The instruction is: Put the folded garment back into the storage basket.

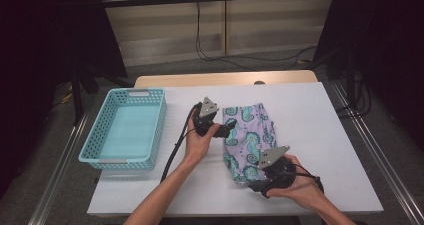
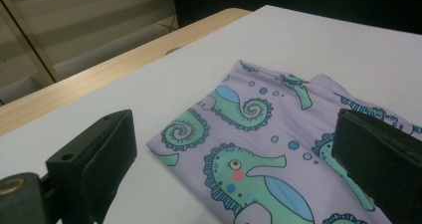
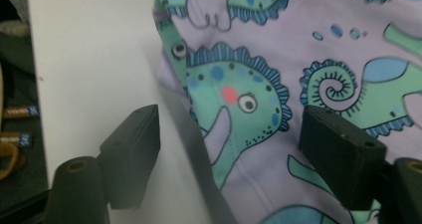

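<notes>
High view | left gripper [image 1: 231,127] open at seahorse cloth [image 1: 248,140] | right gripper [image 1: 256,186] open | no legible writing

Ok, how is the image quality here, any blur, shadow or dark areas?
High view: evenly lit table, dark surroundings. Left gripper view: seahorse-print cloth sharp, near jaws soft. Right gripper view: the cloth is slightly soft, and a grey shadow runs along its edge.

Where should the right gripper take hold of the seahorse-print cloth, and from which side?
At the near corner edge of the folded seahorse-print cloth, coming in from the person's side. The right gripper is open and already straddles that edge, which lies flat on the white table.
</notes>
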Available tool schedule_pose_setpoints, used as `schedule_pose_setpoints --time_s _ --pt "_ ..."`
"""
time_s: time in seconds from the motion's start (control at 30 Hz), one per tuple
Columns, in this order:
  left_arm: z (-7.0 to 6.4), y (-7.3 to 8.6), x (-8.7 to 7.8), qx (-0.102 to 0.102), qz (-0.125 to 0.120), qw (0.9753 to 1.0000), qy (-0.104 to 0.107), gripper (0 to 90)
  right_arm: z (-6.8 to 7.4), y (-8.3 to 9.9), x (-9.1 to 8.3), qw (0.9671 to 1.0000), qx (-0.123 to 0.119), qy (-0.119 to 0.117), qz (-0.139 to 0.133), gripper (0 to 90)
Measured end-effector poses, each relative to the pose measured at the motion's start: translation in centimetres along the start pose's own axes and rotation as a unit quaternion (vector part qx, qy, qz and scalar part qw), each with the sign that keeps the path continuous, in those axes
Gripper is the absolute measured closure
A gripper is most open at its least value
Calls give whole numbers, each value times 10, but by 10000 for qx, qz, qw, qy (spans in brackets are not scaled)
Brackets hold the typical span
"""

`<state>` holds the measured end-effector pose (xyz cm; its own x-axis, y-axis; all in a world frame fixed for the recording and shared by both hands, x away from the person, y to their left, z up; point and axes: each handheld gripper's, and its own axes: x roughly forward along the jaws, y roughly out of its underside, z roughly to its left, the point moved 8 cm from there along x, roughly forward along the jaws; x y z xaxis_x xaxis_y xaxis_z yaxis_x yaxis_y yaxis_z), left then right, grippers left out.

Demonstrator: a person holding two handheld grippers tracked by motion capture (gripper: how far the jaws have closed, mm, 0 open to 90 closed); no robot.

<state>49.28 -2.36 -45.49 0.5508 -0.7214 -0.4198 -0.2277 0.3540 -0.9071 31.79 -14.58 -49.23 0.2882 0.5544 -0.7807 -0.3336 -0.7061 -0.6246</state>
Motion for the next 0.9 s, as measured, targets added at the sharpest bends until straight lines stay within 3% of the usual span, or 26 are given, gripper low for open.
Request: schedule_pose_setpoints --time_s 0.13,0.3,0.5,0.67,0.83,0.9 --pt "-3 2 2 -21 24 10000 35 39 -1 7 9 9994 -71 57 327 256" --pt "-1 11 4 -15 255 9996 79 38 -6 5 10 9990 -80 91 426 342" --pt "2 6 4 -53 91 9999 3 40 -15 0 13 9981 -186 171 566 442" --pt "8 3 3 -107 74 9999 -91 41 -23 0 12 9982 -193 307 481 656" --pt "14 5 4 -144 94 9998 -141 41 -29 1 11 9991 -19 199 362 708" --pt "15 7 4 -173 134 9997 -144 41 -29 1 12 9995 -72 163 279 708"
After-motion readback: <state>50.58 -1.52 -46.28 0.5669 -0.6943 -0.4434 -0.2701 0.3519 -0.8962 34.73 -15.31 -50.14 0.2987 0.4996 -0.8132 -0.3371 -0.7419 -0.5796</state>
